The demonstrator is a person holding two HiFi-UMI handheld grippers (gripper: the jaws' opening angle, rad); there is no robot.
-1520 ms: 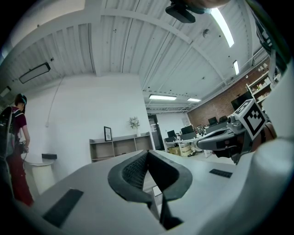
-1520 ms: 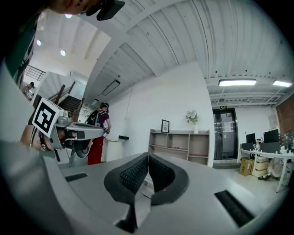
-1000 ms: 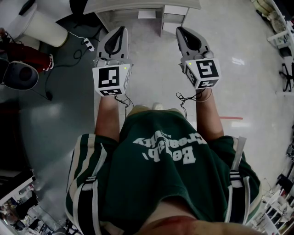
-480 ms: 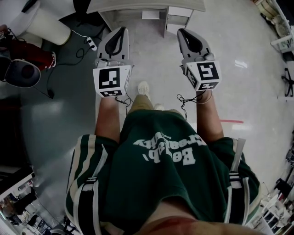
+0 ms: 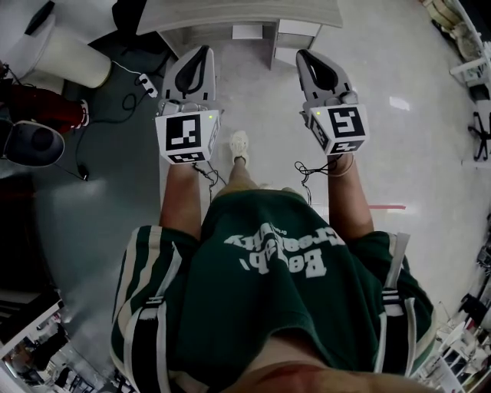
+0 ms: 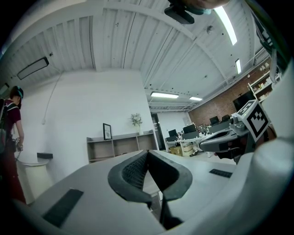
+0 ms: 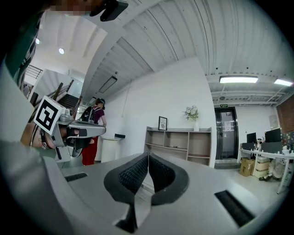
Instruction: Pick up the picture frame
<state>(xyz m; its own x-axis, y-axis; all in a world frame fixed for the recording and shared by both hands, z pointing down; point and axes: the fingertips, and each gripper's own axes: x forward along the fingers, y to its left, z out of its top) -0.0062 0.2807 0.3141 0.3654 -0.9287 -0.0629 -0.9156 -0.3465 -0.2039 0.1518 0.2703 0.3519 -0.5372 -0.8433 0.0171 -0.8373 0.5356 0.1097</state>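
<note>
A small dark picture frame [image 6: 107, 131] stands on top of a low open shelf unit [image 6: 120, 146] against the white wall, with a vase of flowers [image 6: 136, 120] beside it. The right gripper view shows the same frame [image 7: 162, 123] on the shelf unit [image 7: 179, 143], still well ahead. My left gripper [image 6: 147, 152] is held level, shut and empty. My right gripper [image 7: 148, 154] is likewise shut with nothing in it. From the head view both grippers, left [image 5: 203, 51] and right [image 5: 301, 54], point at the shelf unit [image 5: 238, 12] at the top edge.
A person in a dark red top [image 7: 94, 133] stands by a white round stand [image 5: 67, 47] on the left. A power strip with cable [image 5: 146, 74] lies on the floor. Desks with monitors [image 6: 202, 134] and a doorway [image 7: 225, 133] lie to the right.
Both grippers have travelled forward together toward the shelf unit, which now fills more of the head view's top. One foot has stepped ahead between the arms. The jaws stay shut.
</note>
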